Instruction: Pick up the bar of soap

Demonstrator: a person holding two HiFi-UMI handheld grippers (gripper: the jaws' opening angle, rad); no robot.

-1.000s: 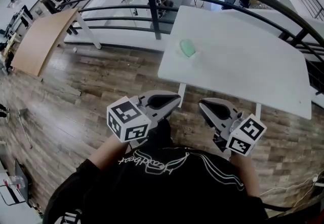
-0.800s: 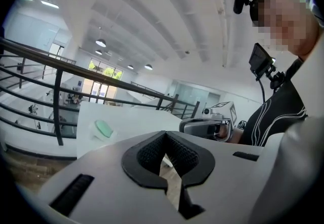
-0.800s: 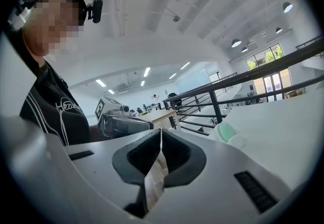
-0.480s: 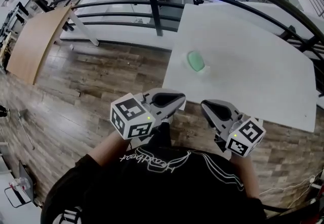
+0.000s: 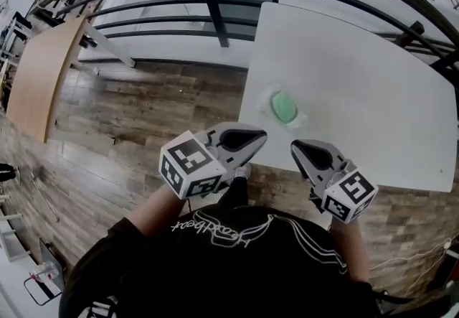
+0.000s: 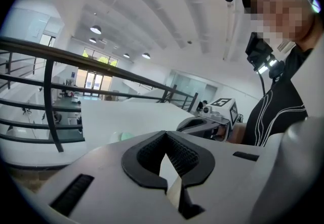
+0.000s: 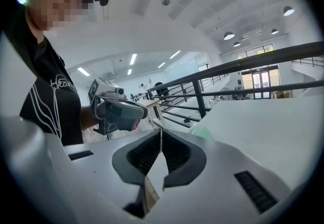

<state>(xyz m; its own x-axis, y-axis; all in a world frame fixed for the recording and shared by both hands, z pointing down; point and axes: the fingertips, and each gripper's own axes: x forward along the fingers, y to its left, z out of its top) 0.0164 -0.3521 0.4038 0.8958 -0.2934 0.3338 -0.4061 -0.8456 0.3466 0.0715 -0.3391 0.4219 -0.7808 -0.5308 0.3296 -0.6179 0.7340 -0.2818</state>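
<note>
- The left hand-held gripper [image 5: 259, 137] hangs at the table's near edge. Its jaws are together with nothing between them, as the left gripper view shows [image 6: 164, 137].
- The soap [image 5: 284, 105], a pale green oval, lies flat on the white table [image 5: 358, 80] near its near-left corner. It is just beyond both gripper tips and between them.
- The right hand-held gripper [image 5: 295, 146] is likewise closed tight and empty [image 7: 161, 132], with the soap just ahead of its tip.
- The step in hand looks like the reach. Whichever gripper takes the soap should open wide before coming down, straddle the narrow width of the bar, and close low on its sides. The rounded, probably slick bar could squirt out of a high or skewed pinch.
- The soap seems to sit on a thin pale base. Whether that is a dish or a wrapper I cannot tell, and nothing else lies on it.
</note>
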